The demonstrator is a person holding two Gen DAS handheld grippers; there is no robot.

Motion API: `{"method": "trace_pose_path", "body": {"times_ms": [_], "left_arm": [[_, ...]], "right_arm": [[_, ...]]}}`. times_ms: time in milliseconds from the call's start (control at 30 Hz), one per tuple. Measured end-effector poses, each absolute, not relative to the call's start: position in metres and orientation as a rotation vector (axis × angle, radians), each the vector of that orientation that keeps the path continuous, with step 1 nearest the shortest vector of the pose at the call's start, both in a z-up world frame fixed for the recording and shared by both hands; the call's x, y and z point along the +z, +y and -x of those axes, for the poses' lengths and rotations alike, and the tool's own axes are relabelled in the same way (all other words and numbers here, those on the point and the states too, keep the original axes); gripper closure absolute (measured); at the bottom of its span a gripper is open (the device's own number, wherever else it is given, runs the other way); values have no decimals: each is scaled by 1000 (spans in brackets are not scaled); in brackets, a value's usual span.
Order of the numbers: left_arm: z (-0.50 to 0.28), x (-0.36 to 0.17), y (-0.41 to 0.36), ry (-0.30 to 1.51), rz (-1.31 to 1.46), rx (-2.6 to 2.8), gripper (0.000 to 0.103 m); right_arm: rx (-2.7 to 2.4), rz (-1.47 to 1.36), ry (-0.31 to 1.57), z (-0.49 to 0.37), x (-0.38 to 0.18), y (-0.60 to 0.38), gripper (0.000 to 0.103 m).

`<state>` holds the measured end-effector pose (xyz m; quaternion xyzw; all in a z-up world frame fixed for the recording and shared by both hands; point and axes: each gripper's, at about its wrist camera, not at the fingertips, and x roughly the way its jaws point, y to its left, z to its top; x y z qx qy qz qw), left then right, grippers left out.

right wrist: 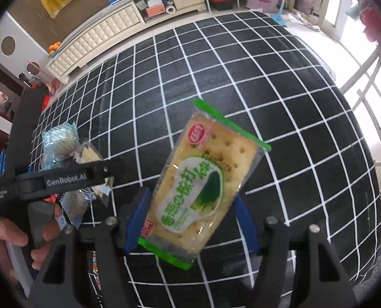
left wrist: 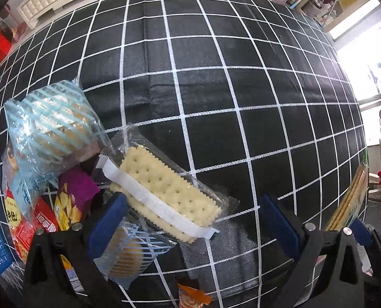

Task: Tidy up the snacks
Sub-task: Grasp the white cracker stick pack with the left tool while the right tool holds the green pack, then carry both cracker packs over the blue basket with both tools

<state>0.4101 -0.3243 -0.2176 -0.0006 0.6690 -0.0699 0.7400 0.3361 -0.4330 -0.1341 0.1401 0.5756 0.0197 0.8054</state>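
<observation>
Crinkly cracker packet (right wrist: 200,187) clamped in right tongs (right wrist: 190,220); left tongs (left wrist: 194,220) wide.

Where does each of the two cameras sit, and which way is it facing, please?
Left wrist: on the left gripper, looking down its open blue fingers at a clear cracker pack in a snack pile on the checked cloth.
Right wrist: on the right gripper, facing the green cracker pack it clamps above the cloth; the left gripper and hand show at left.
Shared: the cloth, the striped packs and the white cabinet.
</observation>
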Motion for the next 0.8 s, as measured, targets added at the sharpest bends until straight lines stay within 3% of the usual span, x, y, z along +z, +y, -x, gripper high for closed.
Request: {"method": "trace_pose_path", "body": {"times_ms": [133,233,300,467,567,800], "left_arm": [[-415,-219,-346,1468,-137,-139,7],[-419,-214,-356,1405,-234,-100,27],[-418,-213,-358,1407,-243,-115,29],[-399,-196,-357,1382,-255,-207,67],[-392,-184,-358,1344,-264,-246,80],[-374,-162,-331,1293,-232,-326,91]], "right_arm": [[47,-311,1242,-337,-140,-434,34],[58,-326,1249,-337,-142,-435,34],[66,-341,1252,-337,-144,-435,34],[65,-347,1250,-337,-142,-435,34],[70,-341,1244,-337,-138,-433,34],[72,-330,1226,-327,-126,-430,34]]}}
